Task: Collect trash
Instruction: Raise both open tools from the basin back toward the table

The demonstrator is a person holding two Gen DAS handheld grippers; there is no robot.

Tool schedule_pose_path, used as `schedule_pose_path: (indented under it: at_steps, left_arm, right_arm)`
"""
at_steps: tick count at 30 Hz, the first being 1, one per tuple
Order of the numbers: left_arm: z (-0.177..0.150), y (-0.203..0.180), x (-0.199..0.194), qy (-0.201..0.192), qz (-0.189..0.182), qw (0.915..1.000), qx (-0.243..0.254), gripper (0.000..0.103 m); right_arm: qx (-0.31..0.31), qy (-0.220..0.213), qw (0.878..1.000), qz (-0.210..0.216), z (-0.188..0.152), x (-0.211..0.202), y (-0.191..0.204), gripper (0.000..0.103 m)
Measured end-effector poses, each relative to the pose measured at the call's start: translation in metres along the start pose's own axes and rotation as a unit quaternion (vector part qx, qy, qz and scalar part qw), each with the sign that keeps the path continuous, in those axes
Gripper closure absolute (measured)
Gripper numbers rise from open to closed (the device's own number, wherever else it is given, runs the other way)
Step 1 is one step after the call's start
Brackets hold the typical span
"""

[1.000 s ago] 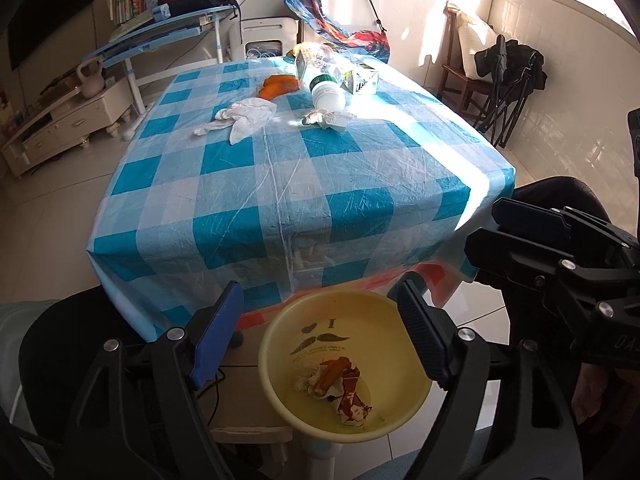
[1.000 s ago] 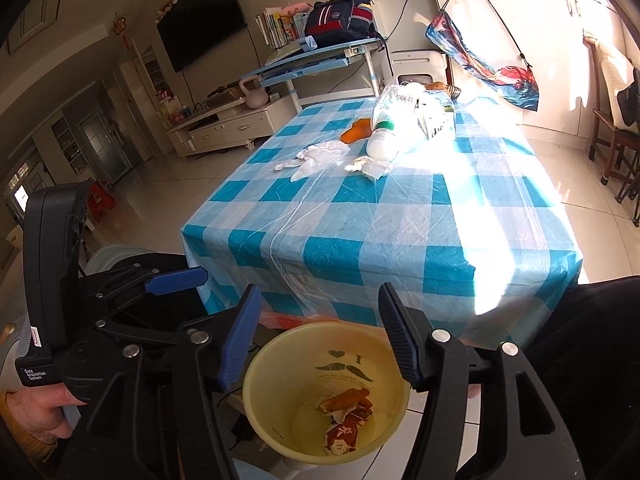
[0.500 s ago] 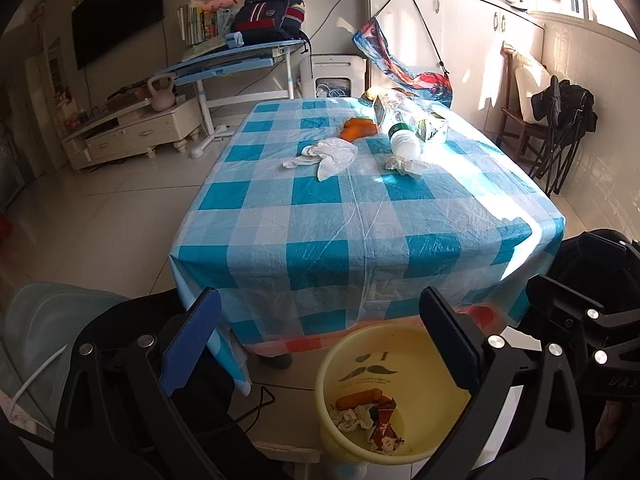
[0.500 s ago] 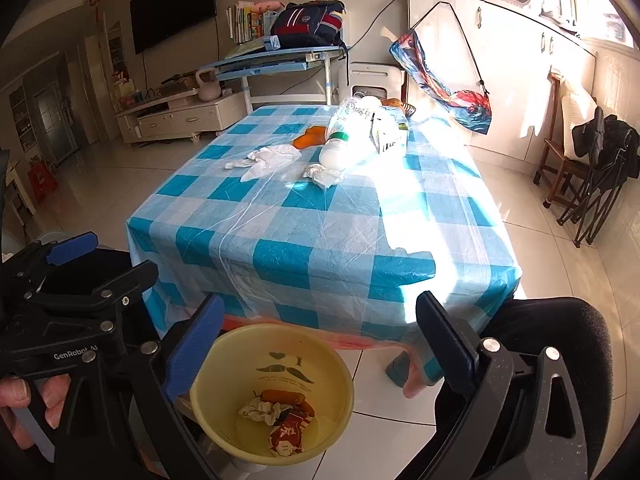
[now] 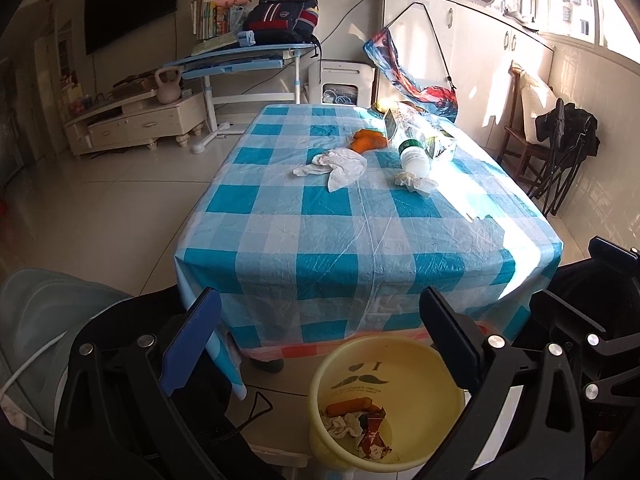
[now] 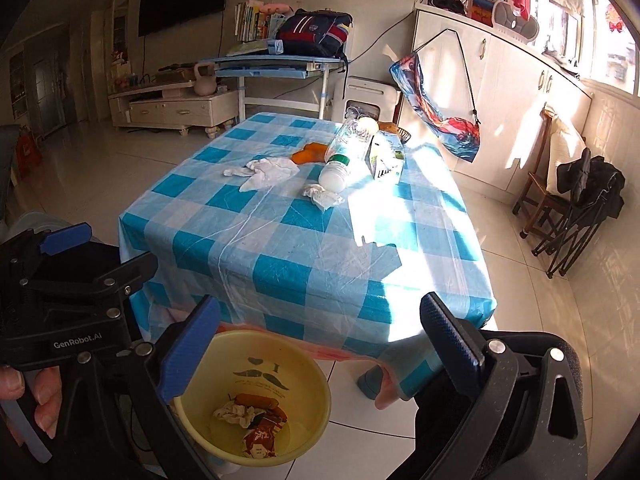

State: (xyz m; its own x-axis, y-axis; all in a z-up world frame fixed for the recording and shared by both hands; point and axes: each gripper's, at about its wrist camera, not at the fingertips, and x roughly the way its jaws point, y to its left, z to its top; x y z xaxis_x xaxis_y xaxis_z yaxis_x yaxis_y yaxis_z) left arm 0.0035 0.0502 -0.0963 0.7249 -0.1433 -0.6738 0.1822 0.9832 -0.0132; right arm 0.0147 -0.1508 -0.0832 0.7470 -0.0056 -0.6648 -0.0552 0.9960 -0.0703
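Observation:
A yellow bin [image 5: 332, 376] [image 6: 304, 368] stands on the floor at the table's near edge. It holds orange peel, a crumpled tissue and a red wrapper. On the blue checked table [image 5: 360, 248] lie a large white tissue [image 5: 344, 164] [image 6: 268, 170], a small crumpled tissue [image 5: 414, 182] [image 6: 322, 196], a plastic bottle [image 5: 414, 152] [image 6: 340, 156], orange peel [image 5: 366, 140] [image 6: 308, 154] and a carton [image 5: 440, 144] [image 6: 386, 156]. My left gripper [image 5: 320, 296] hangs open above the bin with nothing in it. My right gripper [image 6: 320, 302] is beside it, its jaws opening with nothing between them.
A folding chair draped with a black jacket [image 5: 560, 152] stands right of the table by white cabinets. Behind the table are a blue desk with a backpack [image 5: 280, 20] and a low TV stand [image 5: 136, 124]. A person's hand [image 6: 36, 396] holds the left gripper's handle.
Both grippers have lifted and tilted up from the bin, which now sits lower in both views. Both pairs of jaws have spread wider, the right one the most.

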Motion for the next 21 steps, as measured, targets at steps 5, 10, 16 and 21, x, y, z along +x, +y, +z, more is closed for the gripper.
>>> schedule_pose_path:
  at_steps: [5,10,16,21]
  left_arm:
    - [0.010,0.001,0.012,-0.001,-0.004,1.0000,0.000,0.007]
    - [0.019,0.002,0.025,0.002,-0.003,1.0000,-0.003,0.007]
    - [0.026,0.007,0.038,0.007,0.000,0.9999,-0.010,0.007]
    - [0.035,0.010,0.050,0.011,0.002,0.9998,-0.016,0.007]
  right_arm:
    - [-0.009,0.004,1.000,0.003,0.003,0.009,0.004,0.008]
    - [-0.006,0.013,1.000,0.007,0.006,0.018,0.003,0.008]
    - [-0.010,0.019,1.000,0.013,0.011,0.029,0.003,0.008]
    - [-0.011,0.022,1.000,0.019,0.015,0.037,0.002,0.008]
